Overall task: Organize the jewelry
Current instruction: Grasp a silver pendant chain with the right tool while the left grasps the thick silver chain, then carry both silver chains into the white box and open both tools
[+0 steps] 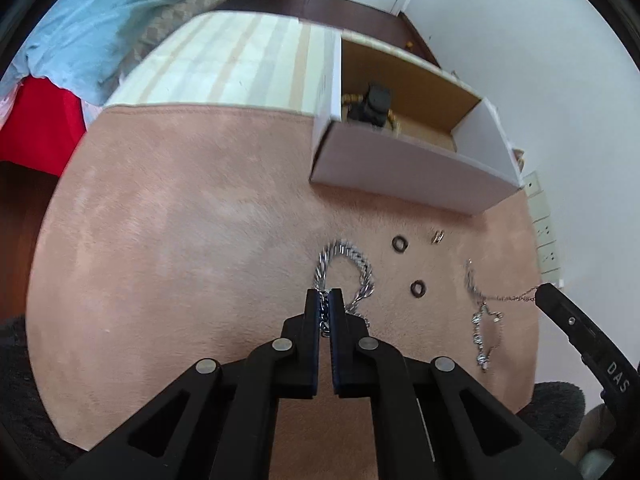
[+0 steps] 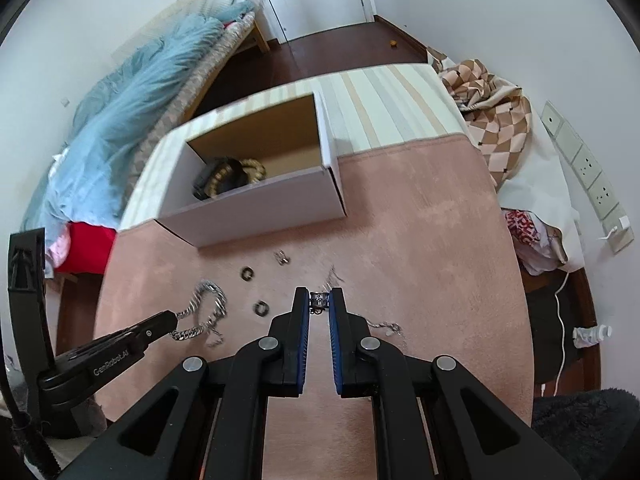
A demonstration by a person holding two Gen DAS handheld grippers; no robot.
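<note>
the box (image 1: 404,168) lies far from both grippers, open side up, at the far edge of the pink mat (image 1: 180,240); it is far and right of the left gripper (image 1: 325,300) and far and left of the right gripper (image 2: 319,300). both loads have to travel away from the person to reach it, and neither arm looks clearly nearer.

the left gripper's fingers are pinched together on the thick chain (image 1: 352,268), whose loop runs away from the tips toward the box. the right gripper's fingers are closed on a thin necklace (image 2: 320,300) with a small silver bead between the pads; the rest trails near and right on the mat.

count: two chains, one per gripper; two dark rings (image 1: 399,243) on the mat between them; one small pale ring pair (image 1: 437,236) just in front of the box; one dark and gold bundle (image 2: 224,176) already inside the box.
</note>
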